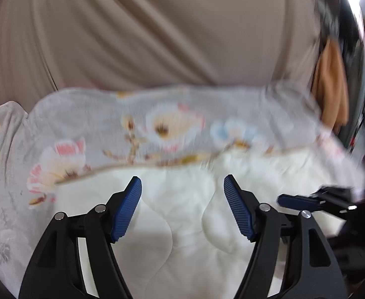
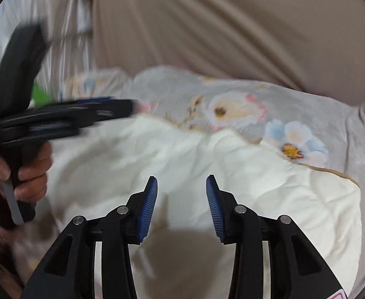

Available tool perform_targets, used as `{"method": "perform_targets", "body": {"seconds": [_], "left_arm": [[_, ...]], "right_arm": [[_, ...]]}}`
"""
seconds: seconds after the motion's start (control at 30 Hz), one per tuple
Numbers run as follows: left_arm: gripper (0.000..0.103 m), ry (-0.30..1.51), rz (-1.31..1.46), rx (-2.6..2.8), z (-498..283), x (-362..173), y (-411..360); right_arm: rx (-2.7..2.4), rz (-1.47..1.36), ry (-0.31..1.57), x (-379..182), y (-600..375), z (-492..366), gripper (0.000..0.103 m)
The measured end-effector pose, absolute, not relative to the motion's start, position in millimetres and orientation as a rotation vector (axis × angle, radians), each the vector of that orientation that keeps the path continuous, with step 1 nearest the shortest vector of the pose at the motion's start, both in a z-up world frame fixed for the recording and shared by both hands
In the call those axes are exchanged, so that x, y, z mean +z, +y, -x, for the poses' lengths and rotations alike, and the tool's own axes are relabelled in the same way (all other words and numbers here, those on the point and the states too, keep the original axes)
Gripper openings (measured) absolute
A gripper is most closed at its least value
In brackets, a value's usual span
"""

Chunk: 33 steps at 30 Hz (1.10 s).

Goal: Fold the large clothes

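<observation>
Quilt folded back, both grippers empty

Floral grey quilt [image 1: 157, 124] showed its cream underside near; left gripper [image 1: 182, 206] stood wide, right gripper [image 2: 181, 205] narrower.

We are seeing a soft quilted cloth blanket [image 1: 172, 229], its cream side stitched and matt, its grey floral side [image 2: 232, 99] looking fleecy (blurred). The left gripper [image 1: 182, 206] is showing matt black plastic, ribbed blue pads [image 1: 237, 209] and shiny metal pins.
</observation>
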<state>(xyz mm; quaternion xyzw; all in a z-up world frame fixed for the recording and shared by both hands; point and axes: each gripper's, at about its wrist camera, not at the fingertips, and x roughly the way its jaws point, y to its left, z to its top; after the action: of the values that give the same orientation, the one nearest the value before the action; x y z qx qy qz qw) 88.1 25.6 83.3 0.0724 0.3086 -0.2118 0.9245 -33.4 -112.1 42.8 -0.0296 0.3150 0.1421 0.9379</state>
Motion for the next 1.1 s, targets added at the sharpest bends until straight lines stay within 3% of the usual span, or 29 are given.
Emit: {"method": "perform_targets", "body": {"seconds": [0.13,0.37,0.5,0.57,0.6,0.67,0.8,0.87,0.9,0.97,1.0,1.1], "left_arm": [[0.065,0.740,-0.161,-0.378,-114,32,35],[0.068,0.723,-0.125,-0.333,-116,15,77],[0.067,0.689,-0.066,-0.290,-110,27,91],[0.067,0.661,0.008,-0.260,-108,45,107],[0.074,0.642,0.048,-0.251,-107,56,117],[0.089,0.625,0.127,-0.193,-110,76,142],[0.091,0.727,0.237,-0.142,-143,76,177],[0.084,0.846,0.319,-0.186,-163,54,185],[0.063,0.887,0.343,-0.198,-167,44,185],[0.035,0.913,0.333,-0.215,-168,35,180],[0.017,0.888,0.319,-0.225,-164,39,178],[0.011,0.781,0.311,-0.246,-147,61,180]], "right_arm": [[0.204,0.066,0.691,18,-145,32,0.036],[-0.083,-0.174,0.711,-4,-283,55,0.031],[-0.099,-0.291,0.718,-7,-306,66,0.031],[-0.114,-0.287,0.700,6,-303,68,0.039],[-0.111,-0.296,0.677,15,-304,69,0.043],[-0.102,-0.333,0.634,31,-309,67,0.060],[-0.096,-0.426,0.633,43,-325,39,0.071],[-0.096,-0.455,0.704,30,-331,17,0.070],[-0.091,-0.469,0.743,21,-332,7,0.067],[-0.078,-0.476,0.792,10,-328,-6,0.015],[-0.063,-0.476,0.769,13,-325,-5,0.012],[-0.037,-0.398,0.546,56,-311,26,0.009]]}}
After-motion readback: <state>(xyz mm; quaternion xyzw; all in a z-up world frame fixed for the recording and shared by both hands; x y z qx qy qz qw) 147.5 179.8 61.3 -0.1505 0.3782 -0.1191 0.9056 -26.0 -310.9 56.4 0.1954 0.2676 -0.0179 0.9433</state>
